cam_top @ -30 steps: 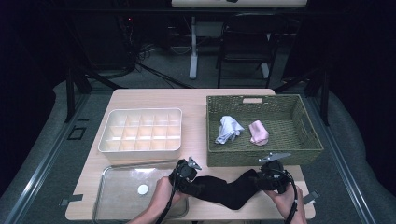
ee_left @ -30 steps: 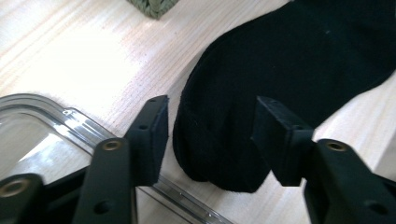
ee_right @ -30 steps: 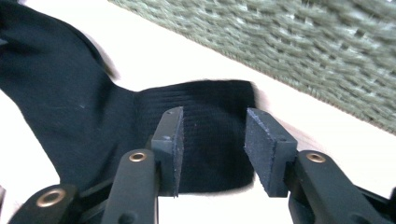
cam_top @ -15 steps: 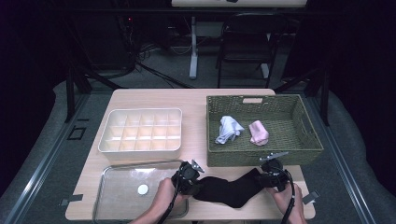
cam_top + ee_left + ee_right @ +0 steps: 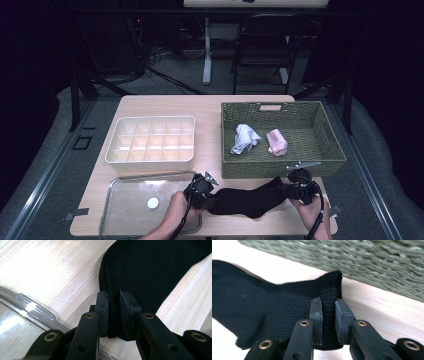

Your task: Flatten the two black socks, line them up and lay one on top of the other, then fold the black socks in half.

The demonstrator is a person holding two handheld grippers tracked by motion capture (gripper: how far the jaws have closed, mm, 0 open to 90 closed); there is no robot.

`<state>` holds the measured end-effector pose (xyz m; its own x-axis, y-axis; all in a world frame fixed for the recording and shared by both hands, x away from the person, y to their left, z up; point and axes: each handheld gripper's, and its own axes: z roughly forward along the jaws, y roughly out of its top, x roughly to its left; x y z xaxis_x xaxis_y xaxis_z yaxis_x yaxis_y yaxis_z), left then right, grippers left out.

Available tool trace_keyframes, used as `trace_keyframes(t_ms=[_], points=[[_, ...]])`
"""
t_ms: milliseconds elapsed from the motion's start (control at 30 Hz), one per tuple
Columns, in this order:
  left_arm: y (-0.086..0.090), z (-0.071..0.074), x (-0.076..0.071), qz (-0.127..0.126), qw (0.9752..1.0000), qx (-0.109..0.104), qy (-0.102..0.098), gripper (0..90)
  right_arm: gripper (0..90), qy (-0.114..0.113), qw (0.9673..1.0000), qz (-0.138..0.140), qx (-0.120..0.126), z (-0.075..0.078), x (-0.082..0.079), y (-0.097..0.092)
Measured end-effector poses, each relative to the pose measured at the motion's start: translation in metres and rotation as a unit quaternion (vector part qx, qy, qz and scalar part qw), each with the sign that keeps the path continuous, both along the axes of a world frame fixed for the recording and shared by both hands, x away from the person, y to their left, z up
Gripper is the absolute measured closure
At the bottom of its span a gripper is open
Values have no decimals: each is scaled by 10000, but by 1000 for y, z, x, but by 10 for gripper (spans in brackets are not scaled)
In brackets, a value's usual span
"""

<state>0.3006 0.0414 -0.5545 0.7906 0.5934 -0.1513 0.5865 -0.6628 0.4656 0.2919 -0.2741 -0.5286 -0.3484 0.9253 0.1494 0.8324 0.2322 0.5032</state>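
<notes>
A black sock (image 5: 250, 201) lies stretched along the table's front edge between my two grippers. My left gripper (image 5: 209, 197) is shut on its left end. In the left gripper view the pads (image 5: 102, 307) pinch a fold of the sock (image 5: 150, 270) on the wood. My right gripper (image 5: 287, 190) is shut on the ribbed cuff. The right gripper view shows the cuff (image 5: 329, 290) squeezed between its pads (image 5: 315, 312), just in front of the woven basket (image 5: 362, 257). Both pairs of jaws have just been closing onto the sock.
The green woven basket (image 5: 280, 167) at the right holds a white cloth (image 5: 245, 137) and a pink cloth (image 5: 276, 141). A white divided box (image 5: 150, 119) sits at the left. A clear tray (image 5: 120, 180) with a small white disc (image 5: 153, 203) lies front left, beside my left gripper.
Both grippers have kept to the sock's two ends. The right one has shifted slightly outward and the sock looks a little straighter between them.
</notes>
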Motion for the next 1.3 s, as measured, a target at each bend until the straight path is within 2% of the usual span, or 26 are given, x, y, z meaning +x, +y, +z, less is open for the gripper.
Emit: trace_keyframes(t_ms=[33, 100, 267, 333, 400, 433, 467, 500, 600, 700, 833, 1000, 1167, 1200, 1300], points=[[0, 0, 0, 10, 10000, -14, 18, 768, 780, 16, 10000, 16, 86, 0, 0, 0], [0, 0, 0, 17, 10000, -13, 24, 750, 773, 176, 9998, 41, 54, -5, 2, 1], [-1, 2, 0, 37, 10000, 58, 53, 583, 724, 442, 9990, 7, -77, -19, 8, -1], [1, 3, 1, 67, 9999, 107, 18, 554, 679, 433, 9991, -20, -26, -19, 7, -1], [3, 3, 2, 93, 9999, 119, 36, 546, 601, 446, 9988, -20, -178, -18, 6, 1], [3, 3, 2, 107, 9999, 129, 12, 546, 565, 481, 9984, -26, -305, -17, 6, 1], [4, 4, 2, 132, 9998, 117, -2, 548, 566, 473, 9982, -28, -377, -16, 6, 1], [4, 5, 3, 125, 9999, 111, -4, 550, 565, 444, 9985, -64, -312, -16, 5, 1], [6, 5, 4, 112, 9998, 127, 59, 576, 563, 561, 9976, -96, -393, -16, 5, -1], [7, 3, 4, 84, 9998, 169, 114, 615, 605, 643, 9971, -72, -400, -19, 5, -2], [6, 2, 4, 15, 9997, 205, 113, 688, 654, 708, 9969, -63, -329, -20, 6, -2], [7, 0, 5, 16, 9998, 150, 164, 736, 721, 762, 9970, -117, -118, -21, 6, -8], [6, 0, 5, -20, 9998, 129, 140, 752, 763, 760, 9970, -70, -150, -18, 5, -6], [7, 0, 6, -17, 9998, 103, 155, 754, 768, 706, 9974, -92, -95, -18, 4, -6], [7, -1, 6, 28, 9998, 30, 182, 754, 771, 729, 9973, -25, -85, -13, 4, -7]])
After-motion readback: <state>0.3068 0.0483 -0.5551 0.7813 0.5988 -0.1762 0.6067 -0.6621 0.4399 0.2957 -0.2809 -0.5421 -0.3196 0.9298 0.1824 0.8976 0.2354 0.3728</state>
